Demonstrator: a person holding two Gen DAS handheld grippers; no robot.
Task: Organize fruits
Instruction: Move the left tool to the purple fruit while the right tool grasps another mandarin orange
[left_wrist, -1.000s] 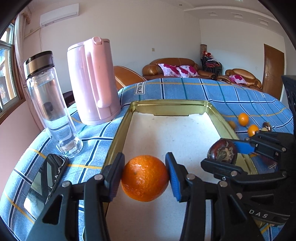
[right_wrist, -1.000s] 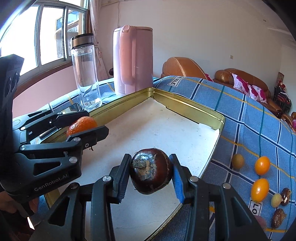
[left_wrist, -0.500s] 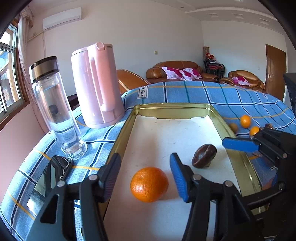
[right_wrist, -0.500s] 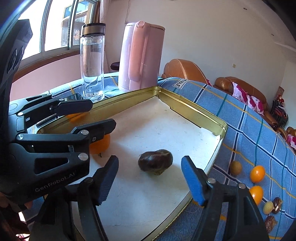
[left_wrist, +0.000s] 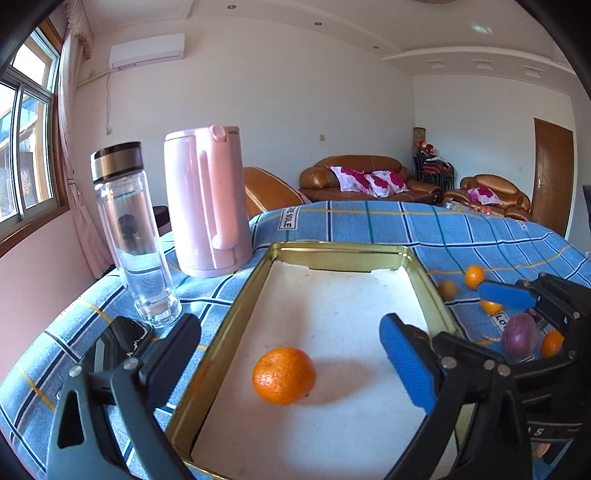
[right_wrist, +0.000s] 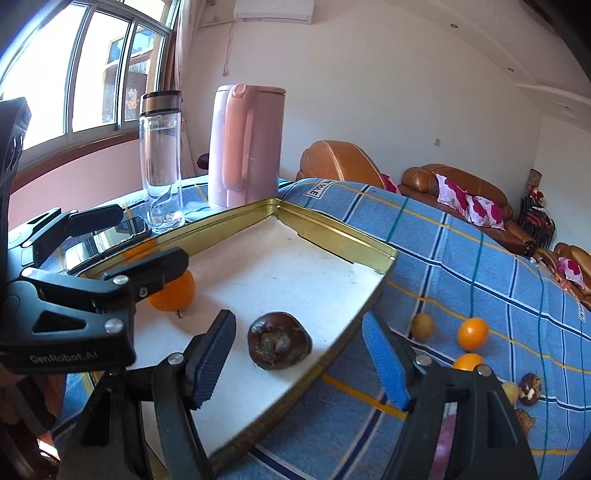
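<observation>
We are looking at two fruits lying loose in the gold-rimmed tray (left_wrist: 240, 306).

The tray is sitting on the blue checked tabletop (left_wrist: 369, 225), with a pink kettle (left_wrist: 207, 199) and a glass bottle (left_wrist: 129, 236) standing far left. Our left gripper (left_wrist: 290, 354) is opening its jaws wide around the orange (left_wrist: 283, 376), touching nothing. Our right gripper (right_wrist: 299, 354) is standing partly open, pads clear of the dark brown fruit (right_wrist: 279, 345) resting near the tray's right rim. Small fruits (right_wrist: 472, 333) are lying scattered on the cloth at right.
</observation>
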